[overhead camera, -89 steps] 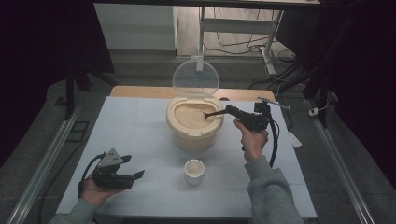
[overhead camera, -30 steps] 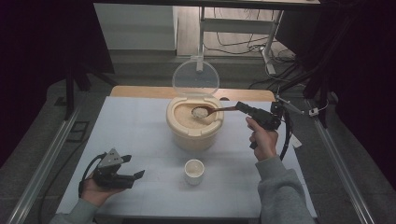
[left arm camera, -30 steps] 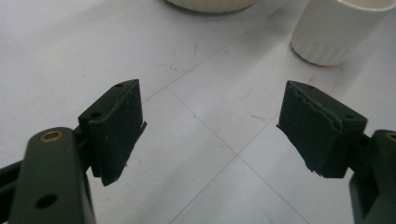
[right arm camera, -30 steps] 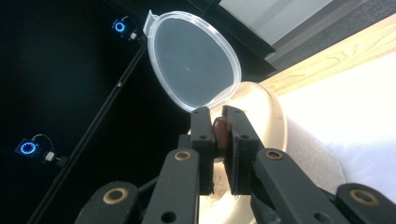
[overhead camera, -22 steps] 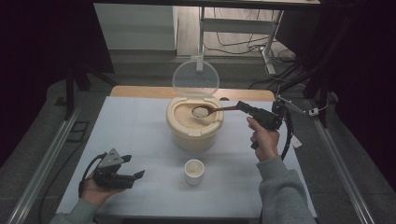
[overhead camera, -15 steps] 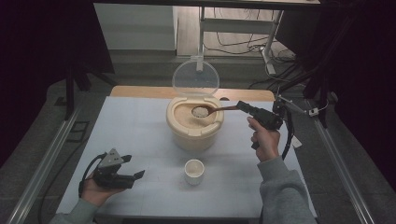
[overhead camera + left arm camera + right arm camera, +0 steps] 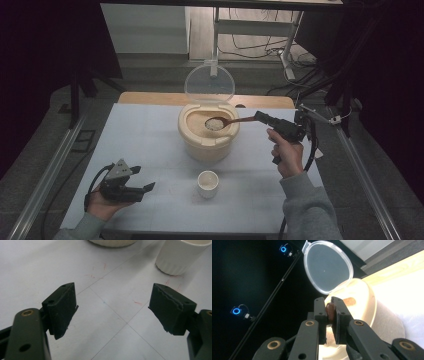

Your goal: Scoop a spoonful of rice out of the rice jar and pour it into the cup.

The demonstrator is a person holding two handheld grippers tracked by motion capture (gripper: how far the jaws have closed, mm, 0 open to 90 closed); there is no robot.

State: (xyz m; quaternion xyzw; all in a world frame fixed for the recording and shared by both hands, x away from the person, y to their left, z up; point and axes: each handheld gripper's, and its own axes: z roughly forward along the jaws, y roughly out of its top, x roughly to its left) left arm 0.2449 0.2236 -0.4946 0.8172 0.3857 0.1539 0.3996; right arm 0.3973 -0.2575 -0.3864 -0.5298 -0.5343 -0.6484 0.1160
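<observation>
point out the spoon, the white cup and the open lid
spoon [image 7: 216, 123], high view, on its rice-filled bowl
white cup [image 7: 207, 183], high view, on its side wall
open lid [image 7: 209, 83], high view, middle of the clear disc

Likely a lab recording rig, dark curtains [image 7: 45, 55], metal frame rails [image 7: 42, 187], floor cables [image 7: 250, 47], white-covered table [image 7: 145, 135]

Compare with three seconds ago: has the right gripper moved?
Yes. The right gripper has drawn back rightward from the rice bin, lifting a spoon of rice.
</observation>
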